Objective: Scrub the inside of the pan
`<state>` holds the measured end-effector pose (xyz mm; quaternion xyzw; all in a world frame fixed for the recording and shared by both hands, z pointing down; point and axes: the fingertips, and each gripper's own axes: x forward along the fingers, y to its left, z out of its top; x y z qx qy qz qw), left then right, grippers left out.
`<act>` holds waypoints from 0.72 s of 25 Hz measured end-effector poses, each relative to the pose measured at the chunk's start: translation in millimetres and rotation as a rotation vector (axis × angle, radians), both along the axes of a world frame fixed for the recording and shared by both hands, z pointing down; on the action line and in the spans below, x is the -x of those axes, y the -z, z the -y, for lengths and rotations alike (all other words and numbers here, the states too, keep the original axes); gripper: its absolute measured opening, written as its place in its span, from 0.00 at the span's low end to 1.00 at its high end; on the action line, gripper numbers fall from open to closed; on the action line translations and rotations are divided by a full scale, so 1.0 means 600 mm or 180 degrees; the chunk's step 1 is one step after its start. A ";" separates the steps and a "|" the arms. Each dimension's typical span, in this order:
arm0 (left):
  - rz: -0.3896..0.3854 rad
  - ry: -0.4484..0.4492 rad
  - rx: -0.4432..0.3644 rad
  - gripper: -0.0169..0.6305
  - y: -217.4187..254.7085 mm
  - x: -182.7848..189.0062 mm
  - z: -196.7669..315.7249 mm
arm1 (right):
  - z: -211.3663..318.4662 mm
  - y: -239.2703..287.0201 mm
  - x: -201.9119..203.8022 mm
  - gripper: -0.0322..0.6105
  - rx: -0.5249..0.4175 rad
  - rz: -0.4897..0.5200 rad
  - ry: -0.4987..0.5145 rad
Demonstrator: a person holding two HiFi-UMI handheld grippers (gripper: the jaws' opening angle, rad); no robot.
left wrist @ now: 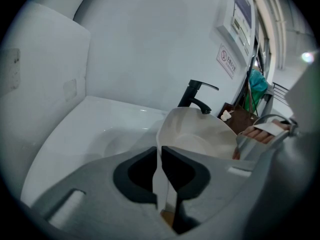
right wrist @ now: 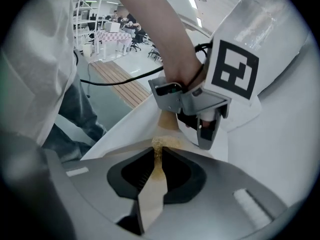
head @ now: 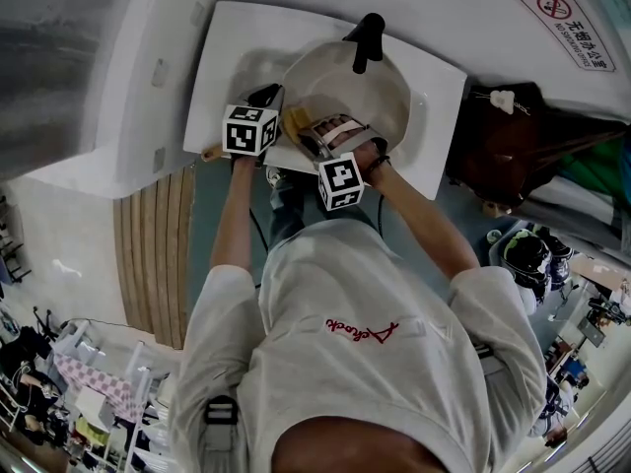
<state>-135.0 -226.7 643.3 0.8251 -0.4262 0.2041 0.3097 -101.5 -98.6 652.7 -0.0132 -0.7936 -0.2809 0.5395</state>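
Observation:
A white pan lies tilted in the white sink, under the black faucet. My left gripper is shut on the pan's thin white wall near its wooden handle, and the wall runs between the dark pads at the gripper tip. My right gripper hangs over the pan's near rim. It is shut on a thin yellow-brown scrub pad, pinched at the tip. In the right gripper view the left gripper with its marker cube sits just ahead.
The sink stands against a white wall with a red-and-white sign. A dark bag sits to the sink's right. A wooden slatted mat lies on the floor at left. A black cable trails from the left gripper.

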 end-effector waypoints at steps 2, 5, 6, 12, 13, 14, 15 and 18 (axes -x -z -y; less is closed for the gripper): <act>0.0001 0.0000 -0.0005 0.07 0.000 0.000 0.000 | -0.009 -0.001 0.003 0.14 0.0003 0.0000 0.0066; 0.0006 0.0003 -0.0011 0.07 -0.001 0.000 0.000 | -0.019 -0.018 -0.006 0.14 0.0048 -0.0104 0.0157; 0.0007 0.0003 -0.0011 0.07 -0.001 -0.001 0.000 | -0.021 -0.024 -0.011 0.14 0.0059 -0.0146 0.0179; 0.0008 0.0007 -0.0012 0.07 -0.002 -0.001 0.000 | -0.025 -0.062 -0.038 0.14 0.0207 -0.0330 0.0185; 0.0004 0.0007 -0.0008 0.07 -0.002 -0.001 0.000 | -0.024 -0.068 -0.043 0.14 0.0228 -0.0369 0.0182; -0.0001 0.0007 -0.0004 0.07 -0.002 -0.001 0.000 | -0.024 -0.073 -0.049 0.14 0.0251 -0.0410 0.0175; -0.0003 0.0007 -0.0001 0.07 -0.002 -0.001 0.000 | -0.023 -0.078 -0.055 0.14 0.0273 -0.0449 0.0162; -0.0003 0.0008 0.0001 0.07 -0.002 -0.001 0.000 | -0.016 -0.089 -0.070 0.14 0.0323 -0.0524 0.0088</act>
